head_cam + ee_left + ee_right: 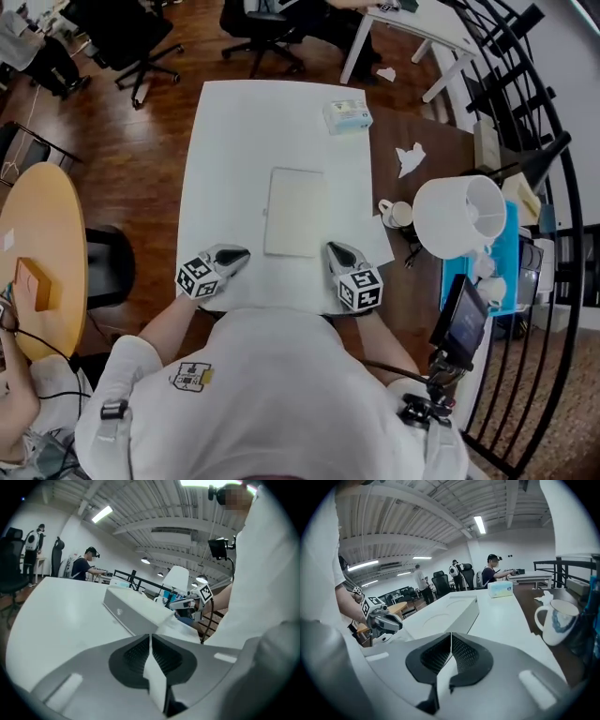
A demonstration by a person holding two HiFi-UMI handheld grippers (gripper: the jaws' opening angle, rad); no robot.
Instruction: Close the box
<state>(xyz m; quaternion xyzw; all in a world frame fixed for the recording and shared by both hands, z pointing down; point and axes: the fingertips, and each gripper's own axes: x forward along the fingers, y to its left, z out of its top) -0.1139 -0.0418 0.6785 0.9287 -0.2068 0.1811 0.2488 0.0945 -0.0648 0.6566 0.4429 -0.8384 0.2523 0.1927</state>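
A flat white box [296, 212] lies with its lid down in the middle of the white table [234, 131]; it also shows as a low white slab, the box [133, 609] in the left gripper view and the box [450, 613] in the right gripper view. My left gripper [241, 254] rests near the table's front edge, left of the box, shut with nothing between its jaws. On the other side my right gripper [332, 248] sits at the box's front right corner, shut and empty too. Neither touches the box.
A tissue pack [347, 116] lies at the table's far right. A white mug [397, 214], a white lamp shade [461, 216], crumpled paper [410, 157] and a small screen [461, 319] sit on the brown desk to the right. A round wooden table [37, 253] stands at left.
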